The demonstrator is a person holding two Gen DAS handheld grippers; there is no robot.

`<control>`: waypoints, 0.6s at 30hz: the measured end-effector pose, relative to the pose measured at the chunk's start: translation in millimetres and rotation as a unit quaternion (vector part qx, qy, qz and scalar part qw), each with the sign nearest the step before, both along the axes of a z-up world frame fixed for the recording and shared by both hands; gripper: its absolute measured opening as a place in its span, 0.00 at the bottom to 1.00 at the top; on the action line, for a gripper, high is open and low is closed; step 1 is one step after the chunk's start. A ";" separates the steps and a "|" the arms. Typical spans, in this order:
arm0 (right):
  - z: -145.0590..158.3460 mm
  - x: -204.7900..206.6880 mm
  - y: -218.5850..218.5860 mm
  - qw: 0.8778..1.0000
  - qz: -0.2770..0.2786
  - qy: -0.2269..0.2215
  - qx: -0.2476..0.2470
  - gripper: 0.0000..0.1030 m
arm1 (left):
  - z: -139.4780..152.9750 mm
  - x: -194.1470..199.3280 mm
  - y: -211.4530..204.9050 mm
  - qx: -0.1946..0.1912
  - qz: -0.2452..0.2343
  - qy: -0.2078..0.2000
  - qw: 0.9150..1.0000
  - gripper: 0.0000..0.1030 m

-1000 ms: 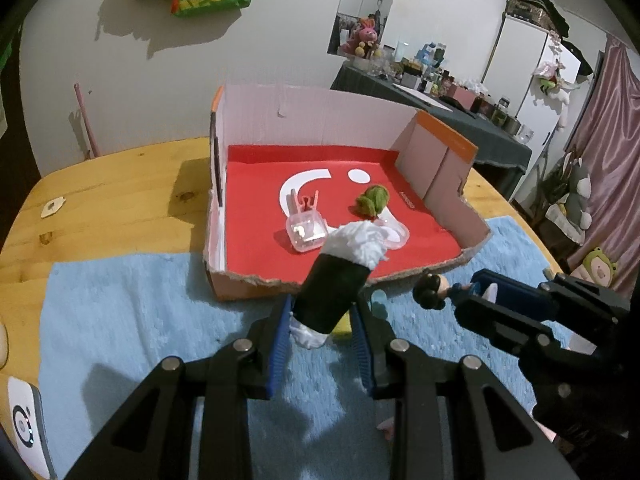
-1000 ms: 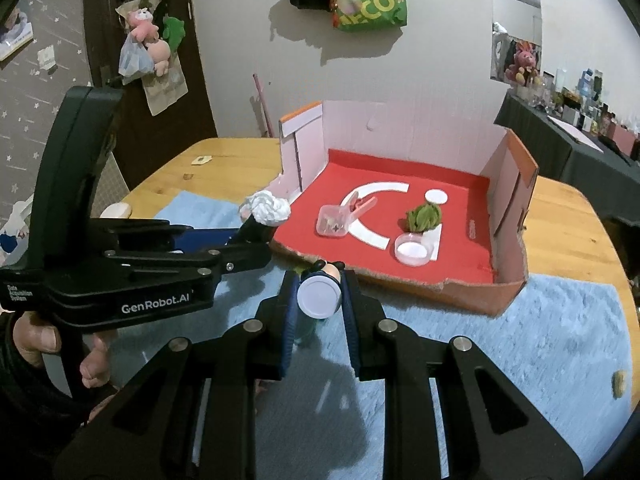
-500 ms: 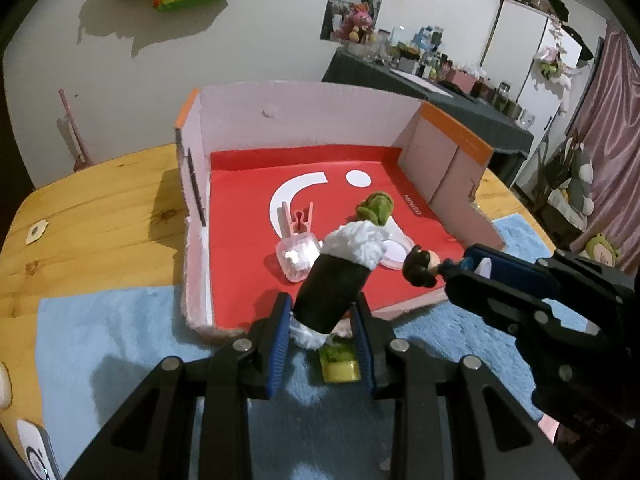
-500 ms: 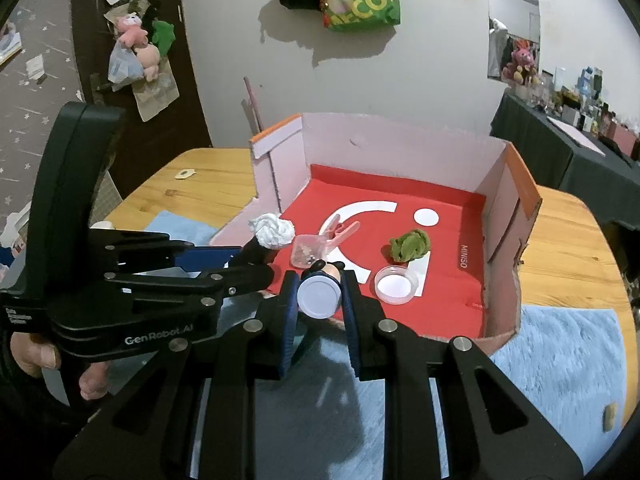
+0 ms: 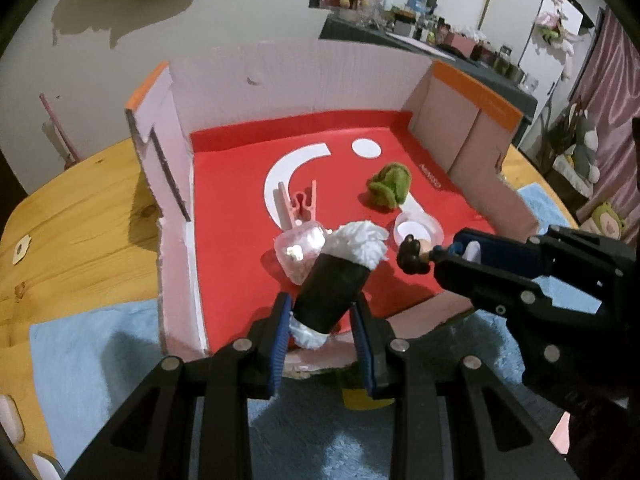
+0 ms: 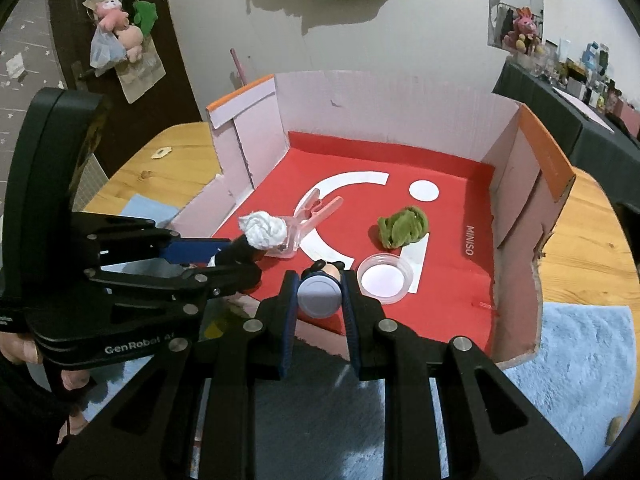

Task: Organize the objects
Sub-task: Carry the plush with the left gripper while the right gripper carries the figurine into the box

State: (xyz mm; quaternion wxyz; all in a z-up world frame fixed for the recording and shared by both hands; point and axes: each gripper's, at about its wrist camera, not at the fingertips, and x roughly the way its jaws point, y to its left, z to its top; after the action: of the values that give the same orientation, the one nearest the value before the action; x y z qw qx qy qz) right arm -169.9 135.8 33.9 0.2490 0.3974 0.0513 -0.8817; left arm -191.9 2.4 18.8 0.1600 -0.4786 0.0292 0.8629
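My left gripper (image 5: 322, 322) is shut on a black roll with white fluffy ends (image 5: 340, 276), tilted over the near edge of the red-floored cardboard box (image 5: 248, 80). My right gripper (image 6: 320, 294) is shut on a small figure with a round grey base (image 6: 320, 295) and a black-haired head (image 5: 412, 254), held over the box's front edge. In the right wrist view the left gripper (image 6: 236, 256) and its roll (image 6: 262, 230) sit to the left. Inside the box lie a pink clip (image 5: 302, 204), a clear small container (image 5: 298, 248), a green fuzzy lump (image 6: 402, 226) and a clear round lid (image 6: 384, 278).
The box stands on a wooden table (image 5: 76, 216) partly covered by a light blue fluffy mat (image 6: 580, 360). A small yellow-green object (image 5: 360, 396) lies on the mat under my left gripper. A hand (image 6: 24, 350) holds the left gripper's handle. The box walls rise on three sides.
Both grippers have moved forward with their objects, from over the blue mat to over the box's front edge. The box now fills more of each view.
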 end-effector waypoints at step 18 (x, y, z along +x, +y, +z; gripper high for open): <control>-16.9 -17.6 3.6 0.999 -0.002 -0.028 0.022 0.19 | -12.9 -23.6 10.6 -0.051 -0.044 -0.024 0.997 0.30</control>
State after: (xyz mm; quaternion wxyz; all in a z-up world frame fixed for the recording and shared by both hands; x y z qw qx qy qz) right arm -187.5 139.4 17.0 0.2400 0.4275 0.0631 -0.8693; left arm -215.6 12.9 5.8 0.1737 -0.5051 0.0902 0.8406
